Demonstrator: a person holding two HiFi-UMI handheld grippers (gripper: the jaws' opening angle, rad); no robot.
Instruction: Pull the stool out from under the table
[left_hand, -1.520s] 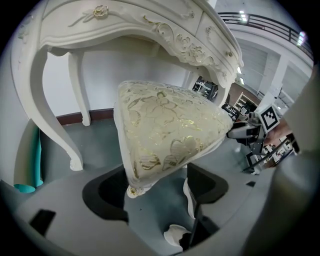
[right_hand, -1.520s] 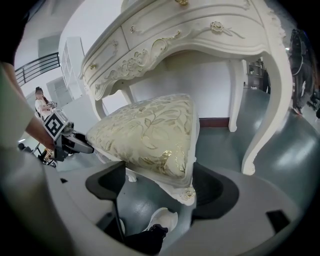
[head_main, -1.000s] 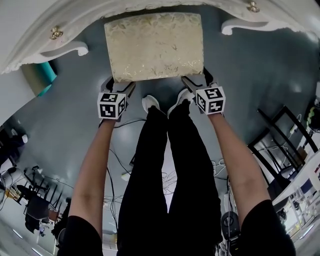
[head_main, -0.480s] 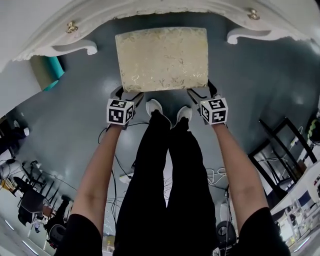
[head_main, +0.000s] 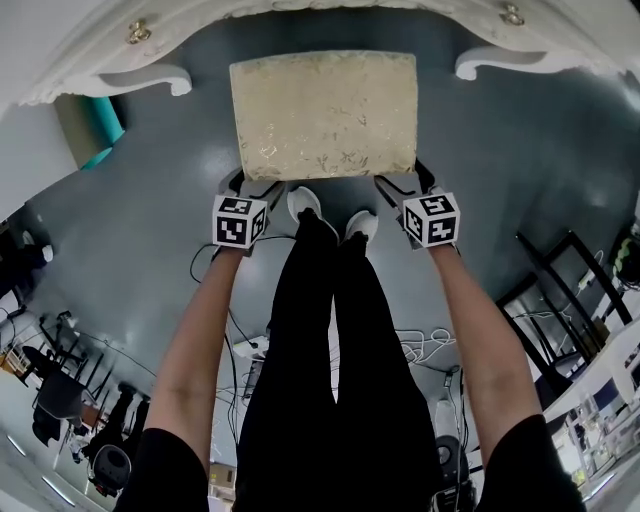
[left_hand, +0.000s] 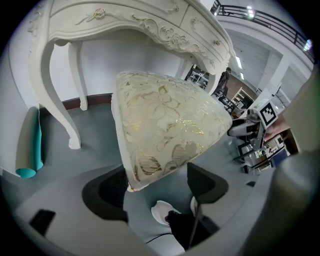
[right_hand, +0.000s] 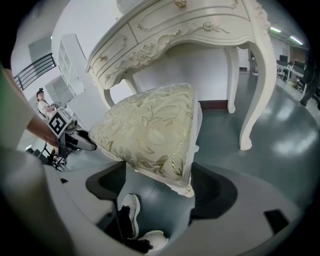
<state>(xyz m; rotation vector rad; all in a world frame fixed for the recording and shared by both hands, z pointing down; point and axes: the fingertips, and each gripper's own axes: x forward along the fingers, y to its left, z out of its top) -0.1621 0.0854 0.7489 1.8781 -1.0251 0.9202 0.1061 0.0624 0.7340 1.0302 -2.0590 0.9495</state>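
Observation:
The stool (head_main: 325, 115) has a cream cushion with a gold leaf pattern and stands on the grey floor just in front of the white carved table (head_main: 70, 75). My left gripper (head_main: 250, 183) is at its near left corner and my right gripper (head_main: 403, 180) at its near right corner. In the left gripper view the stool (left_hand: 165, 130) has its corner between the wide-apart jaws of the left gripper (left_hand: 157, 182), resting by the left one. In the right gripper view the stool (right_hand: 150, 132) pokes its corner between the spread jaws of the right gripper (right_hand: 160, 187).
The person's black-trousered legs and white shoes (head_main: 300, 205) stand right behind the stool. A teal roll (head_main: 100, 135) leans by the table's left leg (left_hand: 62, 100). Curved table legs (right_hand: 255, 95) flank the stool. Cables (head_main: 420, 350) and black frames (head_main: 560, 270) lie behind.
The stool has come out from under the table edge toward the person, with both grippers at its near corners throughout. The feet have stepped back.

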